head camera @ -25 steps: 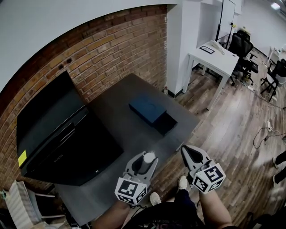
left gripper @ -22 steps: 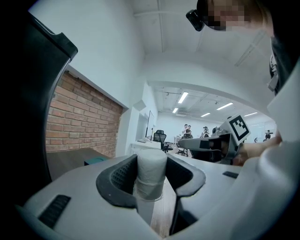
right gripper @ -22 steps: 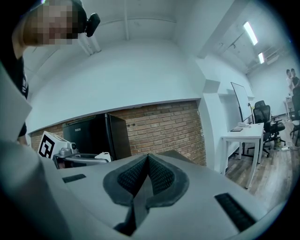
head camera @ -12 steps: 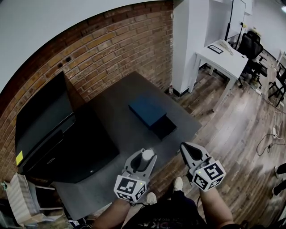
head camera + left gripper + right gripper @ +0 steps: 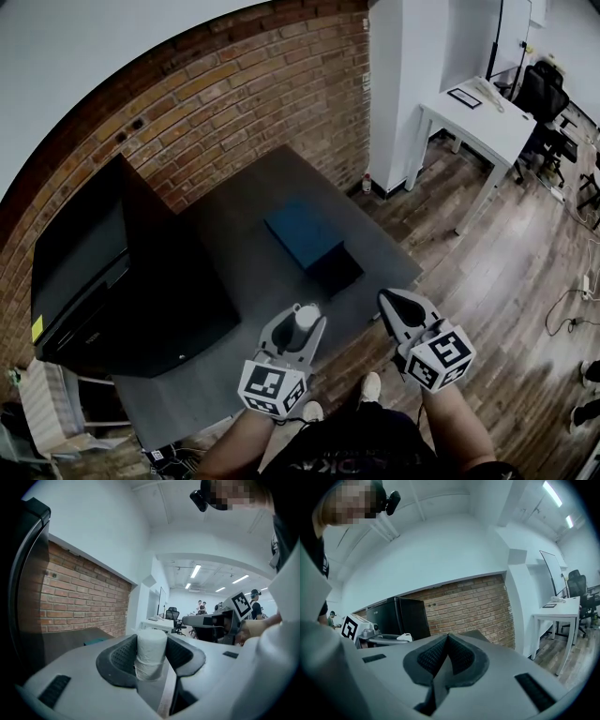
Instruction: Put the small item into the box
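My left gripper [image 5: 302,325] is shut on a small white cylinder [image 5: 306,317], which stands upright between the jaws [image 5: 151,652]. It hovers over the near edge of a dark grey table [image 5: 246,272]. On that table lies a dark blue box [image 5: 304,232] with its black inner tray [image 5: 336,270] pulled out toward me. My right gripper [image 5: 401,309] is shut with nothing in it [image 5: 446,645], held to the right of the table's near corner, above the wooden floor.
A black cabinet [image 5: 112,272] stands against the brick wall [image 5: 234,103] at the table's left. A white desk [image 5: 478,108] and office chairs [image 5: 548,94] are at the far right. Wooden floor [image 5: 506,262] runs along the right side.
The head view has shifted slightly, so the table and box sit a little further left and up. Both grippers keep nearly the same places, and the left stays shut on the cylinder.
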`<state>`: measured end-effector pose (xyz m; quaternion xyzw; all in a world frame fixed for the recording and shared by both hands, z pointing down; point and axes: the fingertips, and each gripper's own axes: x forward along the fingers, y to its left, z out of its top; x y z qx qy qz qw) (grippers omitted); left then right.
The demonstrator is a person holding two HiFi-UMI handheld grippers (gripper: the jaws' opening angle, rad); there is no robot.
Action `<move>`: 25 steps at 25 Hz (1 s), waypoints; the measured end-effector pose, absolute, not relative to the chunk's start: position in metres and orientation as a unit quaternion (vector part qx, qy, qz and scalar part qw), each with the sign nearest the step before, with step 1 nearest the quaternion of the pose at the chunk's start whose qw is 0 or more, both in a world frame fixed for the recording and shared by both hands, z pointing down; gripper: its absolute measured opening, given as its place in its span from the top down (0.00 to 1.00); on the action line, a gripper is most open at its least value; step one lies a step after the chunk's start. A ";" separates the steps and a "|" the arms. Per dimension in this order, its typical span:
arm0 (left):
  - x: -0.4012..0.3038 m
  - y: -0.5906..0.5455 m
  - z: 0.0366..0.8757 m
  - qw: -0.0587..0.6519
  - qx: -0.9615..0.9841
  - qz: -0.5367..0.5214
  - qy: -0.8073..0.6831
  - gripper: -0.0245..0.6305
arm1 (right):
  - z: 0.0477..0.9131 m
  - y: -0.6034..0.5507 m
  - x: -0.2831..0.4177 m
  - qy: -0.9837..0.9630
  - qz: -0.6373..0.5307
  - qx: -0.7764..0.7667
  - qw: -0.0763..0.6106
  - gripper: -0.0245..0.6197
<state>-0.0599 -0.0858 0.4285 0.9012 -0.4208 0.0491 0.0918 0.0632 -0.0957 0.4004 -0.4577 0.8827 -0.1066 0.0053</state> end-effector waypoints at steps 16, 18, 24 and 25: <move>-0.021 -0.139 0.458 0.107 0.869 0.087 -0.474 0.66 | 0.422 -0.149 0.099 0.906 -0.134 -0.401 0.001 0.93; -0.016 -0.143 0.462 0.108 0.866 0.095 -0.479 0.66 | 0.424 -0.152 0.103 0.908 -0.139 -0.395 0.003 0.93; -0.007 -0.154 0.469 0.103 0.854 0.118 -0.496 0.66 | 0.424 -0.156 0.112 0.915 -0.150 -0.374 0.003 0.93; -0.005 -0.156 0.469 0.103 0.852 0.121 -0.499 0.66 | 0.425 -0.156 0.114 0.916 -0.152 -0.371 0.003 0.93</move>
